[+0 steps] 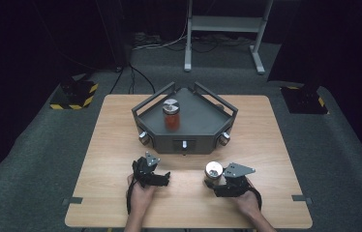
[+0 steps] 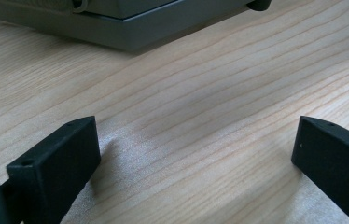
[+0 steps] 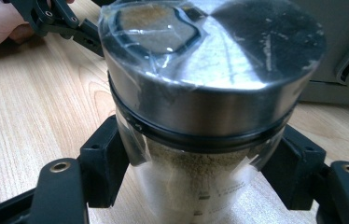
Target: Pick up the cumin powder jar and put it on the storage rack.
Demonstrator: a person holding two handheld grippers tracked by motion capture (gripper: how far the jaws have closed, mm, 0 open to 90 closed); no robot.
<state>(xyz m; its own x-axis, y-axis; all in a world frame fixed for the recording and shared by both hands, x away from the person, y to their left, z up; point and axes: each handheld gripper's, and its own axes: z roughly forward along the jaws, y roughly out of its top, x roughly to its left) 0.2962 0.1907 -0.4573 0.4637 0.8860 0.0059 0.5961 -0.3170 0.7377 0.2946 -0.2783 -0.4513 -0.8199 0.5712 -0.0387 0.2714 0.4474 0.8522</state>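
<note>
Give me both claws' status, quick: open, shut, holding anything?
Left claw: open, nothing between its jaws, just bare table.
Right claw: shut on the steel-lidded jar of pale powder, jaws pressing its glass sides.

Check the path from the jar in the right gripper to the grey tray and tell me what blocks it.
Nothing visible lies on the bare table between the jar, held in the right gripper, and the tray. The tray's raised front wall must be cleared, and a red-filled jar stands inside.
</note>
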